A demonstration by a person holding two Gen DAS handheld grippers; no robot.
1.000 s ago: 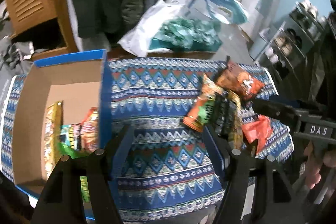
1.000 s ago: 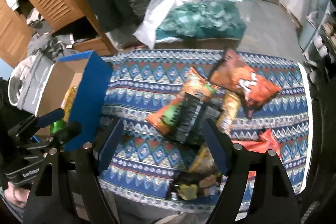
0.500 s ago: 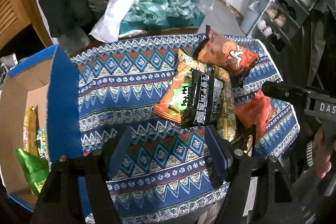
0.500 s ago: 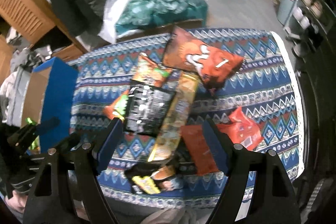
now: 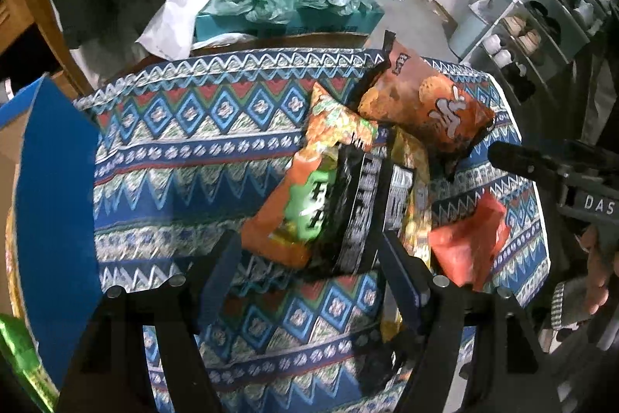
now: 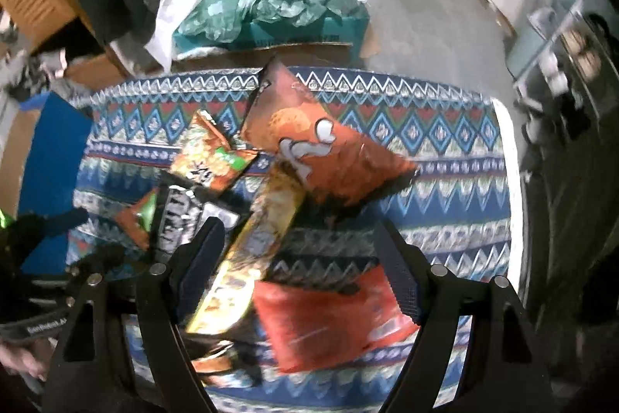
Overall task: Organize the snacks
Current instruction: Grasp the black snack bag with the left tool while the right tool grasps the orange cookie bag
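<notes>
Patterned cloth (image 6: 445, 157), red packet (image 6: 332, 320) between right tongs (image 6: 298, 258)

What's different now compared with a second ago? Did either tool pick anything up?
Nothing was picked up. Both swung right, away from the cardboard box toward the snack pile: the left hand-held gripper now frames the black packet, the right hand-held gripper the red packet and yellow packet. Both stay open; the snacks lie unmoved on the patterned cloth.

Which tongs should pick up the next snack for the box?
Left, probably. The left tongs are open, framing the black packet atop the pile, and the blue box sits on that side. The right tongs, also open, hang over the red packet, farther from the box.
</notes>
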